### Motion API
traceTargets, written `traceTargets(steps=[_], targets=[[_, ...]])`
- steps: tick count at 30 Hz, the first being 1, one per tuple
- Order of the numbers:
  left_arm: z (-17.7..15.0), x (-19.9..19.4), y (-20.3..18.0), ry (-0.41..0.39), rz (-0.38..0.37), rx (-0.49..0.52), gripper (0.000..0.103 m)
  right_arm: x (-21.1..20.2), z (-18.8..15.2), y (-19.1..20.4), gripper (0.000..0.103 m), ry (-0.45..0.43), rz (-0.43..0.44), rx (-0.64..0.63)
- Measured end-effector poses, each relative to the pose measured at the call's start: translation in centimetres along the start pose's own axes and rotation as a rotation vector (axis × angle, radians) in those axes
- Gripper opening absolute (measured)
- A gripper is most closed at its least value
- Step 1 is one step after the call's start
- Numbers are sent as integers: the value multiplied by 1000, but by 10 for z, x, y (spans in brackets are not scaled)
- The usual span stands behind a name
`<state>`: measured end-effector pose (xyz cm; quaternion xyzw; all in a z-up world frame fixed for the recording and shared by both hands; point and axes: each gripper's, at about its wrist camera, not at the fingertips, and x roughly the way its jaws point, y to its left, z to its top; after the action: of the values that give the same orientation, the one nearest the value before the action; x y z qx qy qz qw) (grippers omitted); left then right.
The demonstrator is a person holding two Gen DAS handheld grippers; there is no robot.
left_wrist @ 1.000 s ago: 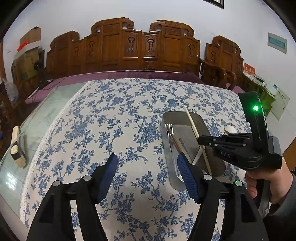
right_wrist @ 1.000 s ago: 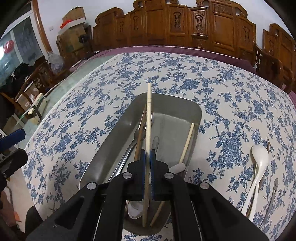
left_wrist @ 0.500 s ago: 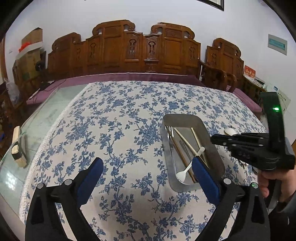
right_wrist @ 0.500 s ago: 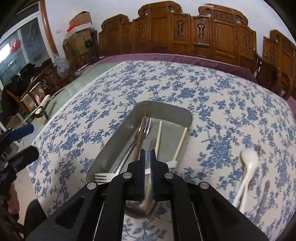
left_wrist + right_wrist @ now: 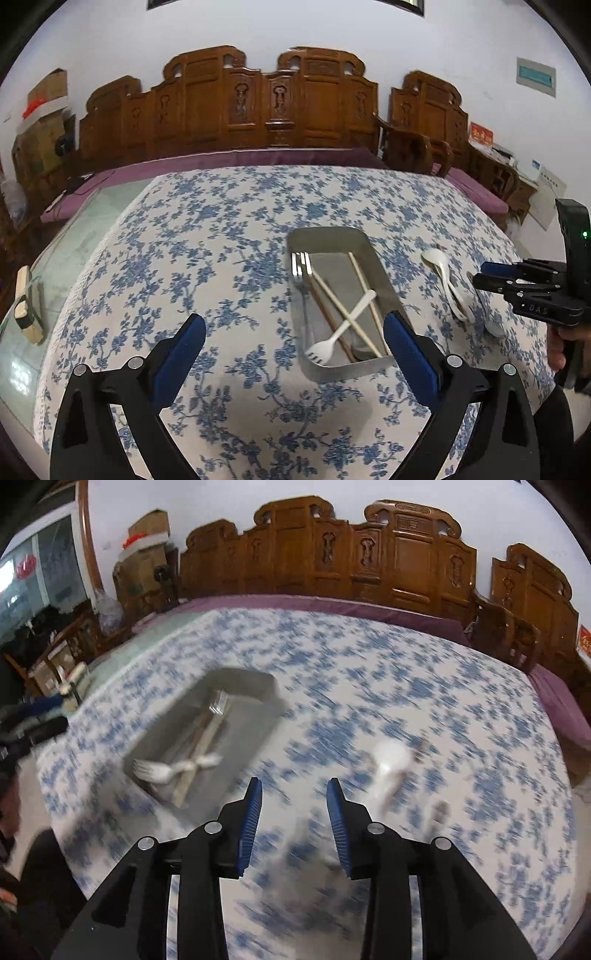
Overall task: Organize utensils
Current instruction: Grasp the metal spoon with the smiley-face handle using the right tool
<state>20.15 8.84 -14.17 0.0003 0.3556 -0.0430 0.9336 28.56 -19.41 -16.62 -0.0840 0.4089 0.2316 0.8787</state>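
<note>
Tray (image 5: 380,273) is sitting mid-table (image 5: 221,236), forks (image 5: 301,262) and chopsticks (image 5: 364,284) lying inside it, loose spoons (image 5: 437,260) lying at its 3 o'clock, carved chairs (image 5: 266,107) standing at 12.

I see a matt, brushed-metal tray (image 5: 384,275) on a printed cloth tablecloth (image 5: 207,251). In it lie a shiny steel fork (image 5: 300,260), smooth pale chopsticks (image 5: 364,286) and a glossy white plastic fork (image 5: 341,332). Near the table's right edge a glossy white spoon (image 5: 437,260) rests. Behind stands carved, varnished wooden furniture (image 5: 266,103).
</note>
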Motion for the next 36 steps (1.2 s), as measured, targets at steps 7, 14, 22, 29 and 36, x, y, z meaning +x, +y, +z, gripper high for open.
traceTargets(steps=[7,14,22,29,36], targets=[[2,4,-29,7,-32,24,93,4,-32,-43,39,67,-81,31],[-2,14,-60,33,-65,48,93,32,-58,-74,39,176,-122,131],[-10,25,-89,62,-94,71,93,53,-62,-97,38,237,-135,235],[-13,30,-107,79,-113,80,93,63,-52,-90,35,297,-176,173],[-10,38,-127,94,-119,107,93,55,-59,-92,12,326,-165,171]])
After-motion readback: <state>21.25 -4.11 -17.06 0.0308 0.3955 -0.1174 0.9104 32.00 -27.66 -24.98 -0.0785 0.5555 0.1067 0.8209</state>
